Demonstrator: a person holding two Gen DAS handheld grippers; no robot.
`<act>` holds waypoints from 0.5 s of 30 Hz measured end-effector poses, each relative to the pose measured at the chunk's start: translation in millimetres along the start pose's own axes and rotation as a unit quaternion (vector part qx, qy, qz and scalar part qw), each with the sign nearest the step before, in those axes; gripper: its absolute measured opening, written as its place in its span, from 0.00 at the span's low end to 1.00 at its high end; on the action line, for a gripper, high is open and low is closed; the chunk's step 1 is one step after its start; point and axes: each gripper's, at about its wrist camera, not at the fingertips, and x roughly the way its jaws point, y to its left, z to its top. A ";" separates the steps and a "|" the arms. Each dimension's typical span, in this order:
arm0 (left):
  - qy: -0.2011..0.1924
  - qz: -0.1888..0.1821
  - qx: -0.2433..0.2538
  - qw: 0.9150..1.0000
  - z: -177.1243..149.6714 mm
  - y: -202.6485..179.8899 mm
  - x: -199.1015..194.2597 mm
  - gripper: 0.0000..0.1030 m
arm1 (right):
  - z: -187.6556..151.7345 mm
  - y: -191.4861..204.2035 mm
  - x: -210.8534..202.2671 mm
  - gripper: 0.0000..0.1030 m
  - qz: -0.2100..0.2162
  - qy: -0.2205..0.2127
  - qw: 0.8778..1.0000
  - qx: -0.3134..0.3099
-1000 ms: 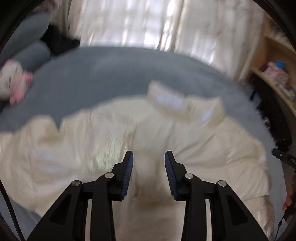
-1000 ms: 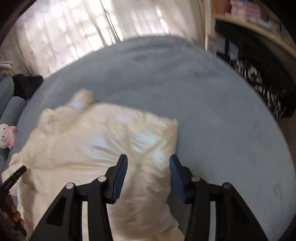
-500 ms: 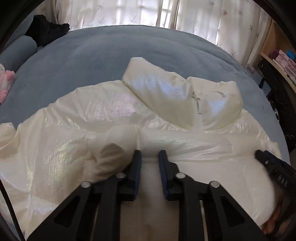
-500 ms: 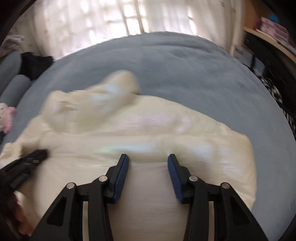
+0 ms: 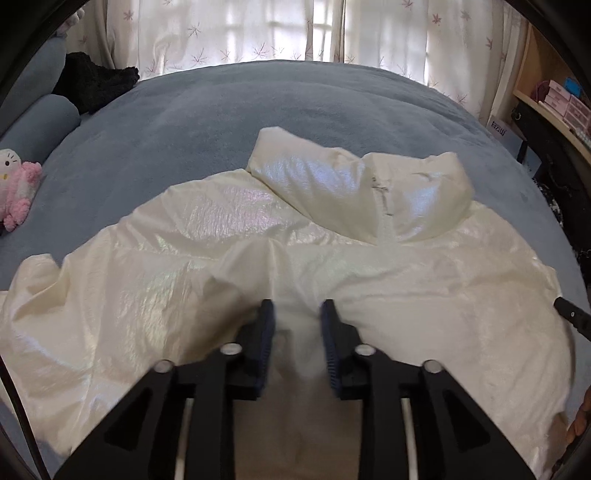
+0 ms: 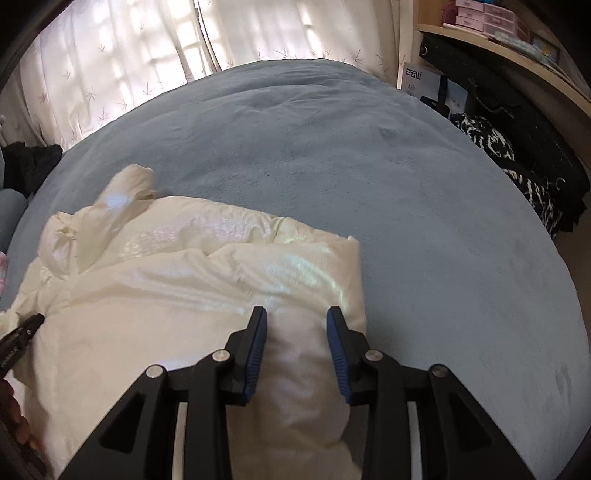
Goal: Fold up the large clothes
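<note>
My left gripper (image 5: 297,325) reopens around a jacket (image 5: 207,236) fold; right gripper (image 6: 295,332) narrows onto another. Collar points twelve o'clock, length running crosswise.

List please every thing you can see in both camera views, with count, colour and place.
puffer jacket: 1, cream, spread on the bed, collar away from the cameras
bed cover: 1, grey-blue, under the jacket
curtains: white with a small leaf print, behind the bed
plush toy: 1, pink and white, left edge of the bed
dark garment: 1, black, far left corner
shelf: wooden, right, holding pink boxes
left gripper: black with blue pads, jaws opening, jacket fabric between them
right gripper: same colours, jaws closing around a jacket fold
</note>
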 end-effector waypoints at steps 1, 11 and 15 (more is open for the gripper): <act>-0.003 0.000 -0.002 1.000 -1.6 -0.8 -9.6 0.44 | -2.5 0.0 -7.0 0.33 0.010 0.003 1.000 0.005; -0.025 -0.011 0.023 0.999 -43.6 0.8 -106.3 0.56 | -42.9 29.6 -82.3 0.33 0.076 0.020 0.997 0.003; -0.036 -0.022 0.022 0.999 -59.6 5.7 -140.2 0.69 | -61.7 47.2 -113.7 0.33 0.095 0.018 0.995 -0.008</act>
